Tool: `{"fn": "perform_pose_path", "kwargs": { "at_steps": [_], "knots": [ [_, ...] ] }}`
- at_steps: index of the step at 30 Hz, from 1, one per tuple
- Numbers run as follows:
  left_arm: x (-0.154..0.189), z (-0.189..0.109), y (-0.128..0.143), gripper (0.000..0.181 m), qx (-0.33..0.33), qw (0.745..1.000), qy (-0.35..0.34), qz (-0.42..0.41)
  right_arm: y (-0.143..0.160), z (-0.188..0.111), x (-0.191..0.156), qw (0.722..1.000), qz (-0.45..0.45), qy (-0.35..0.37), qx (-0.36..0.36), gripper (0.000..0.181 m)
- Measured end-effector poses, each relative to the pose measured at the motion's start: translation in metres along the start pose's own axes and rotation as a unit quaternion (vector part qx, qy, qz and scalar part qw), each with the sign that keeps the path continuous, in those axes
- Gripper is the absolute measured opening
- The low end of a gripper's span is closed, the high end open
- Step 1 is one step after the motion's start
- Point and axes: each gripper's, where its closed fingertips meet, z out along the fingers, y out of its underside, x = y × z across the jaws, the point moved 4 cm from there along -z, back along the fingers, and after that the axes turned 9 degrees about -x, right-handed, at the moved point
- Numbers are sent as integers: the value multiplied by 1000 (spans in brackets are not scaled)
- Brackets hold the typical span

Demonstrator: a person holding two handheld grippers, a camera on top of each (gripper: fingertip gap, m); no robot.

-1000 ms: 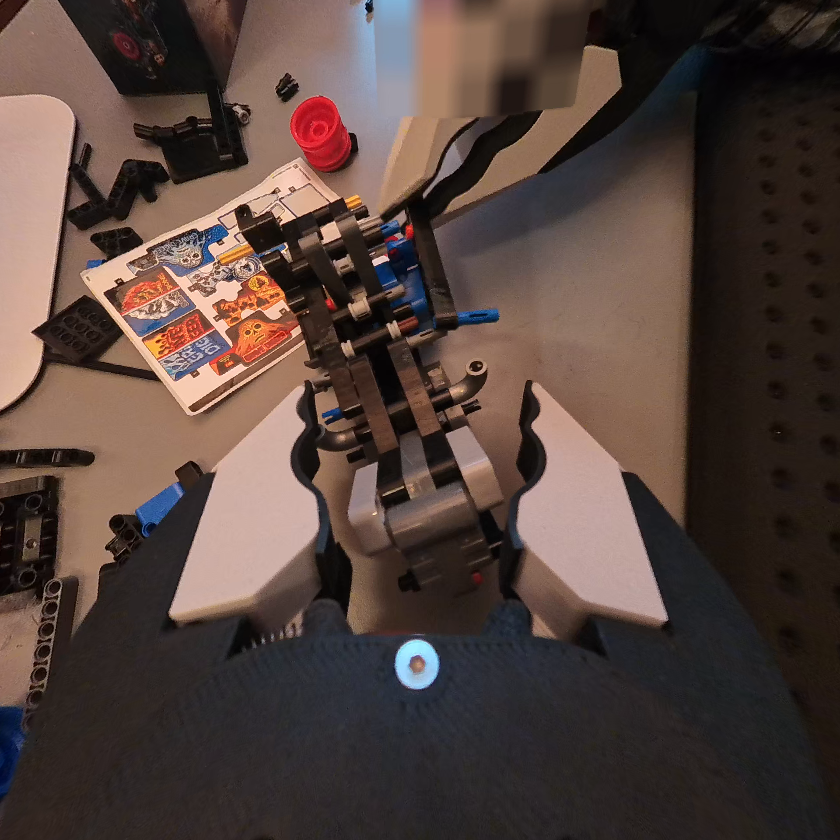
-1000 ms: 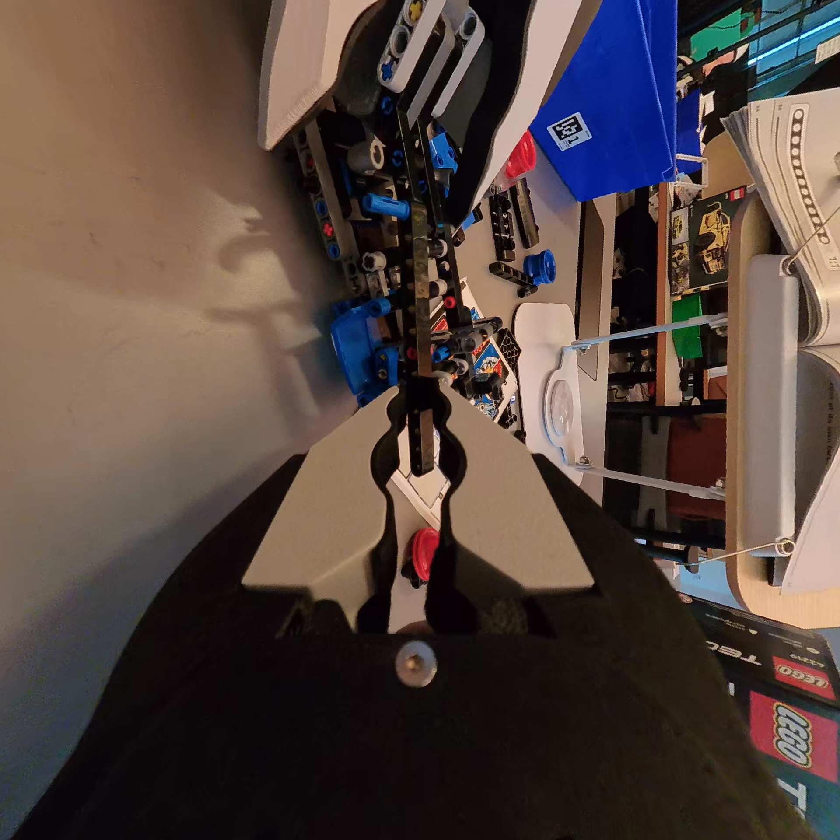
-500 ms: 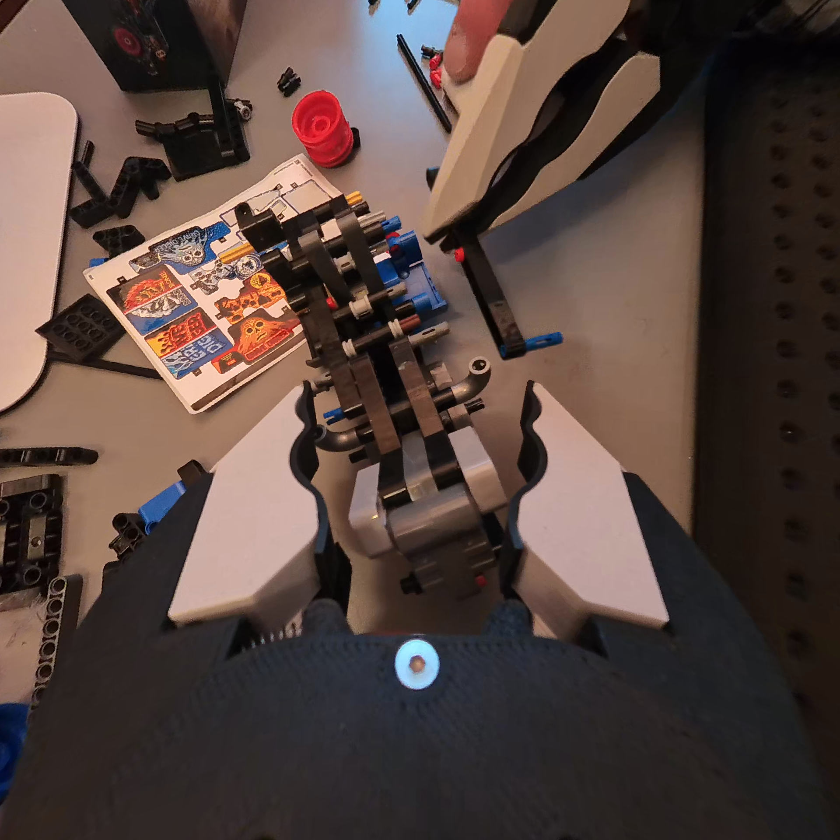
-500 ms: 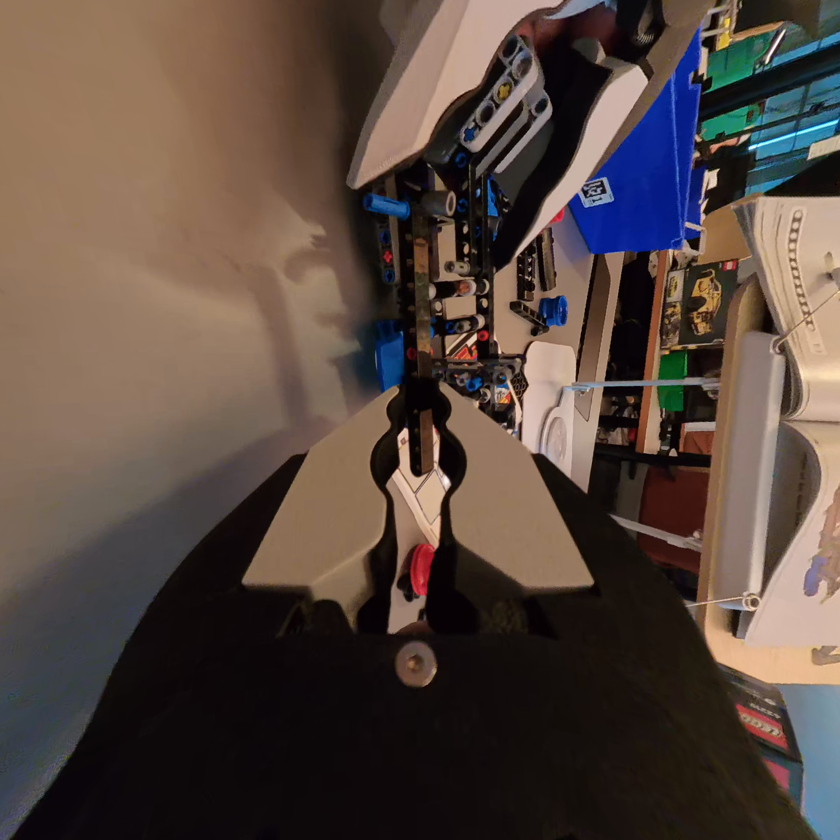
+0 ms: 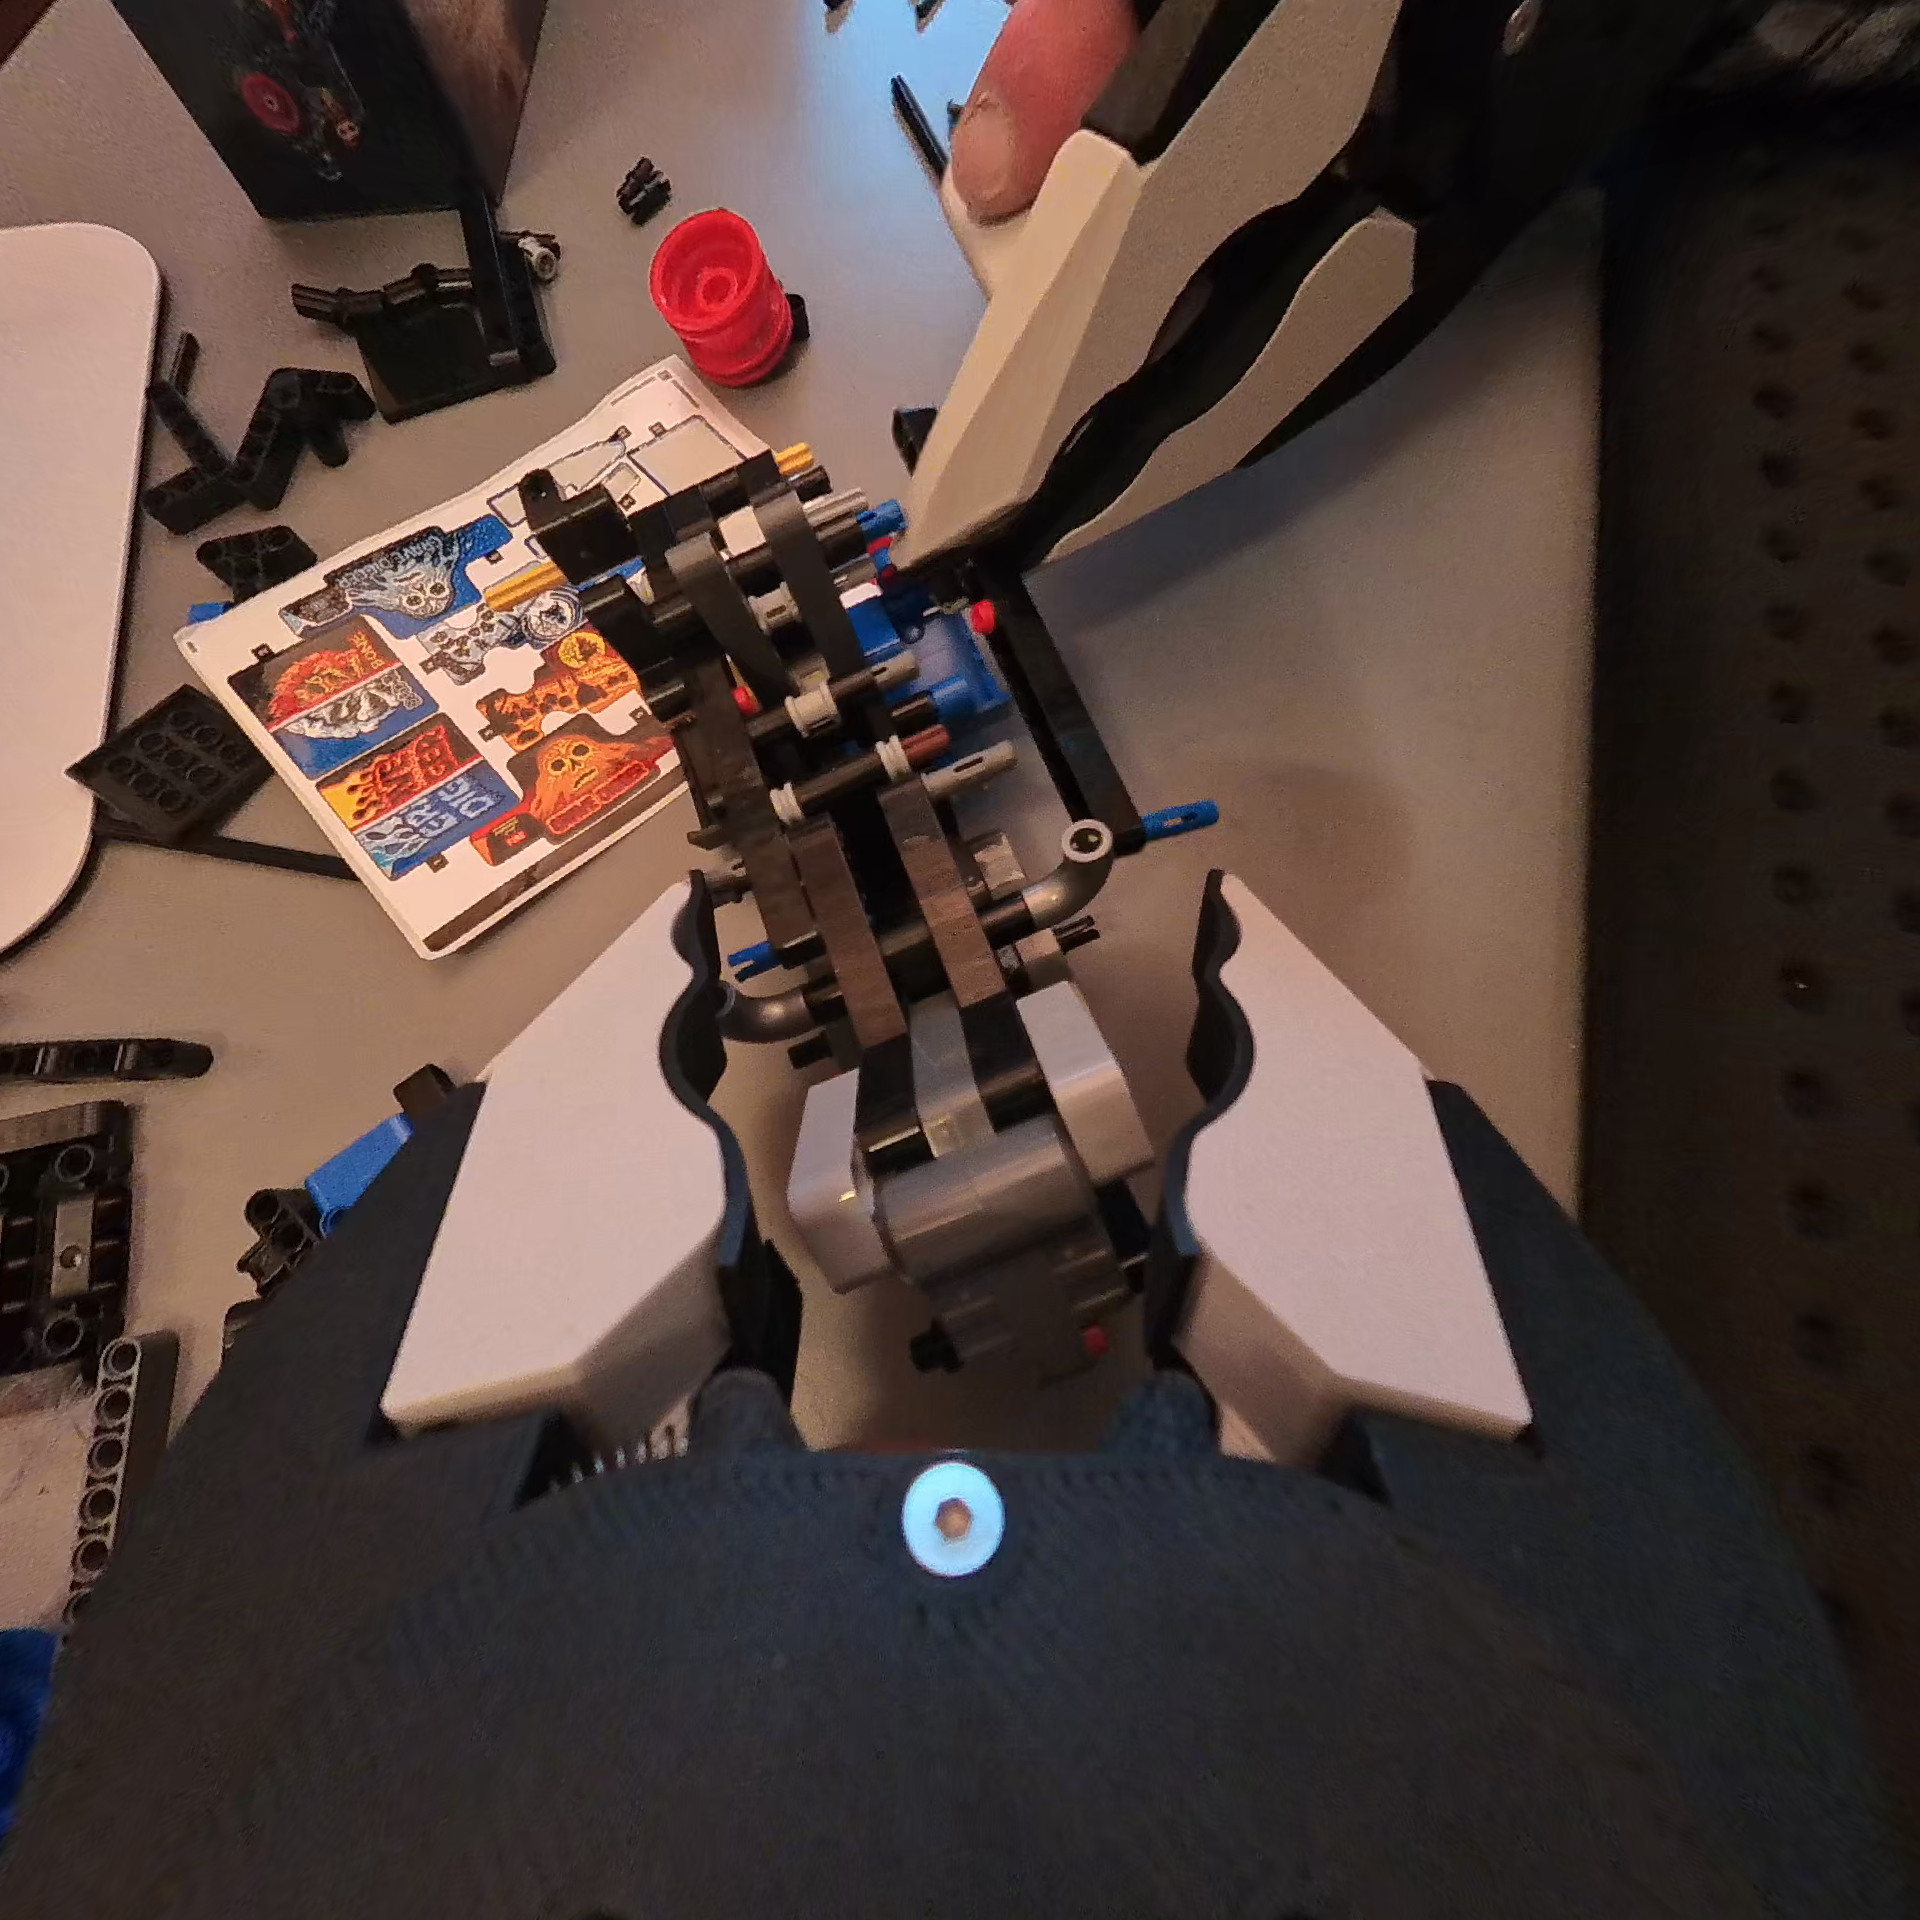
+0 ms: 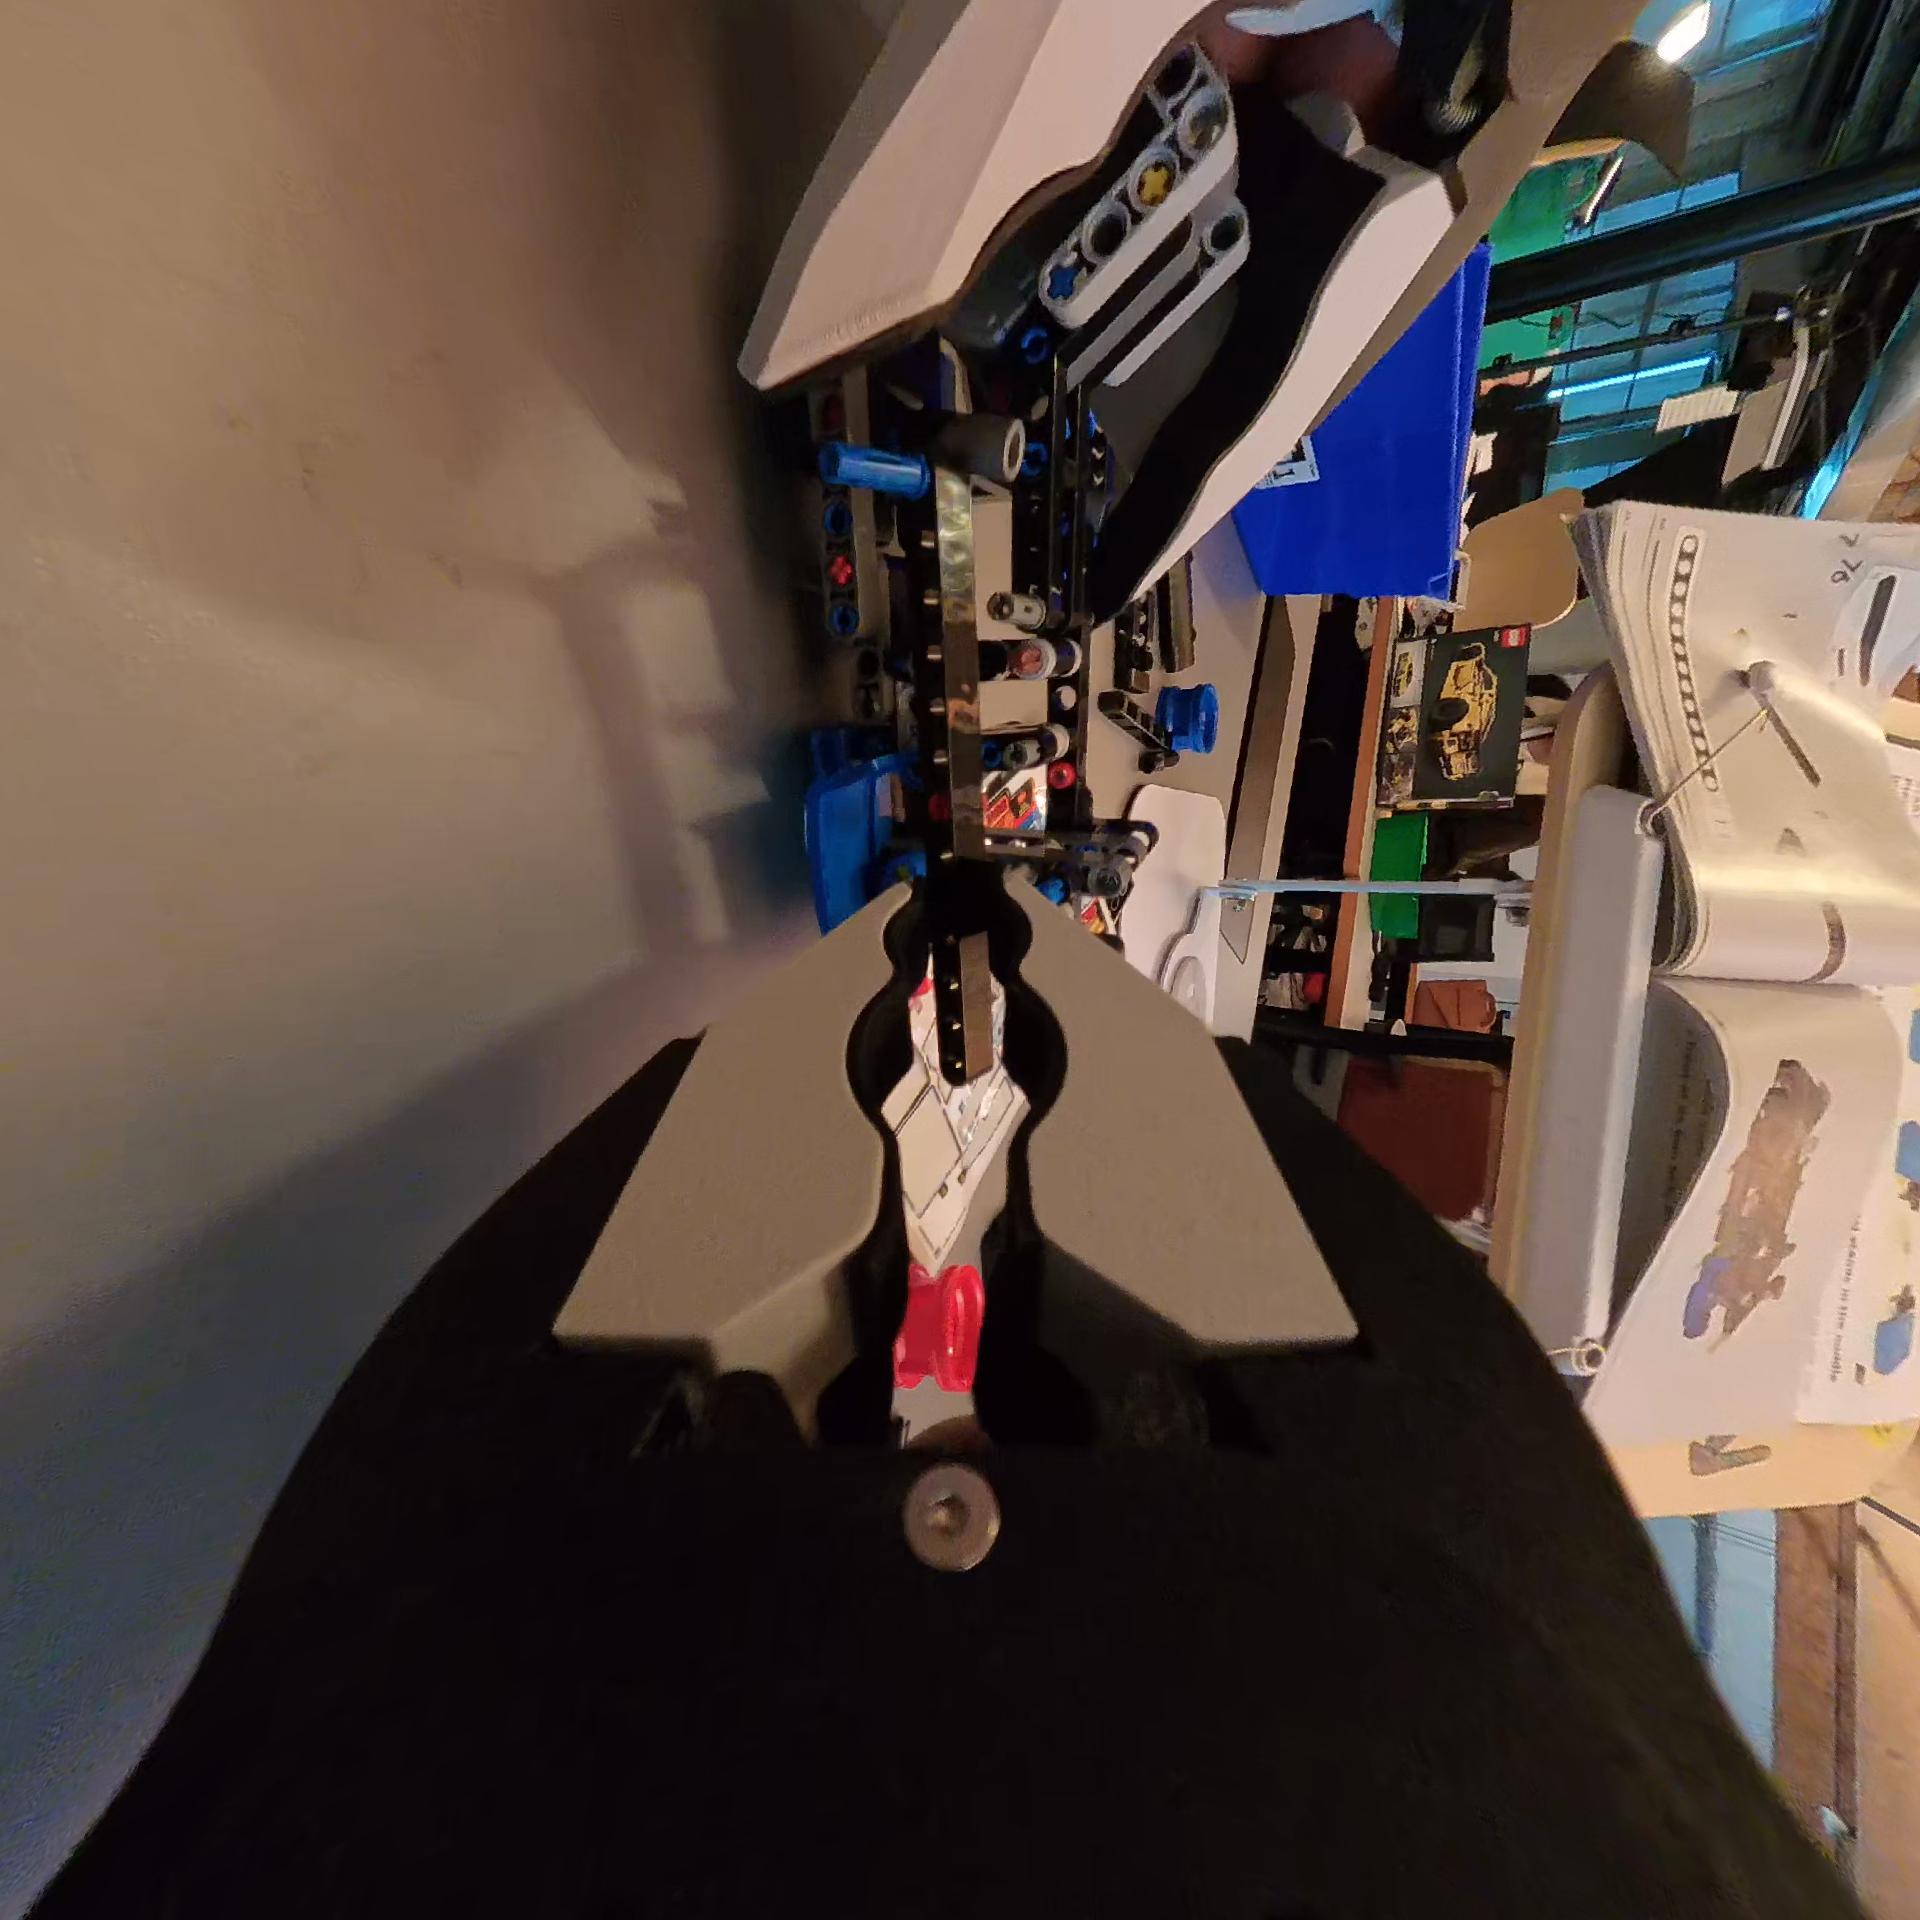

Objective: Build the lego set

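Observation:
The lego model [image 5: 831, 790], a long black, grey and blue Technic frame, rises from the grey table [image 5: 1351, 675] towards the left wrist camera. My left gripper [image 5: 951, 904] is shut on its grey and white end block [image 5: 987, 1174]. My right gripper [image 5: 977, 561] comes in from the top right, shut on a long black beam [image 5: 1060, 717] with a blue pin [image 5: 1179, 821] at its near end. The beam lies along the model's right side. In the right wrist view my right gripper [image 6: 961, 904] clamps the beam [image 6: 956, 623] upright against the model [image 6: 1039, 675]. A finger [image 6: 935, 208] of the left gripper shows beyond.
A sticker sheet [image 5: 457, 707], a red wheel hub [image 5: 722, 296], loose black parts [image 5: 249, 436], a dark box [image 5: 332, 94] and a white board [image 5: 52, 540] lie to the left. A dark perforated mat [image 5: 1766, 727] borders the table's right. An open booklet [image 6: 1766, 727] and a blue bin [image 6: 1361, 468] stand beyond.
Half a second ago my right gripper held the beam away to the right of the model. It has now brought it back against the model's right side. The left gripper has not moved.

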Motion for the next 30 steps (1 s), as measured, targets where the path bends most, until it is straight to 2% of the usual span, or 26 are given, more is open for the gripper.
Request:
{"fn": "perform_pose_path", "kwargs": {
  "at_steps": [6,30],
  "knots": [
    [-1,1,0,89,0,1000,-5,1,2,-4,-1,999,38,-18,13,8],
    [-3,5,-4,82,4,999,-30,13,3,-7,-3,995,72,-63,-35,8]
  ]
}}
